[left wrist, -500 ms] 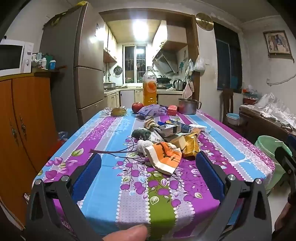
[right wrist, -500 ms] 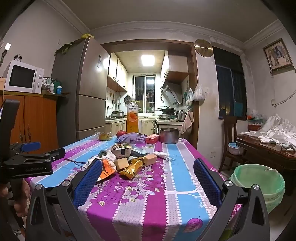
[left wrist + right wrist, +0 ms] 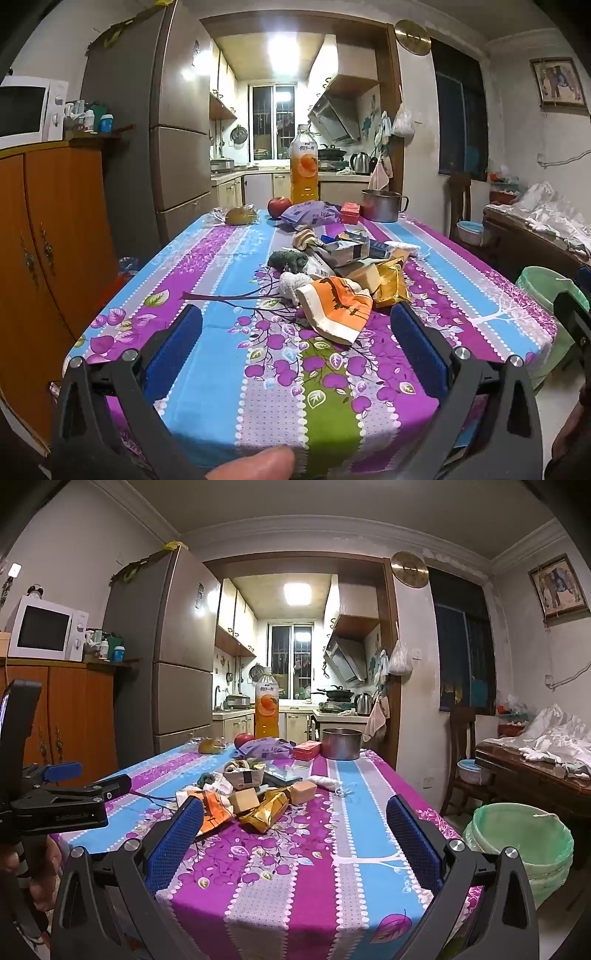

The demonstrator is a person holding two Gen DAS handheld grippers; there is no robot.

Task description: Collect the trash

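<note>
Nothing grabbed yet; left tool [image 3: 293,338] is spread wide with nothing in it, hanging over the near edge of the counter [image 3: 229,376]; the trash pile [image 3: 343,273] sits mid-counter, orange wrapper [image 3: 338,308] nearest; right tool [image 3: 293,829] is just as wide and bare; green-lined bin [image 3: 517,845] waits on the floor off to the right. I'd pinch one loose wrapper at a time, low on its edge, then swing right.
</note>
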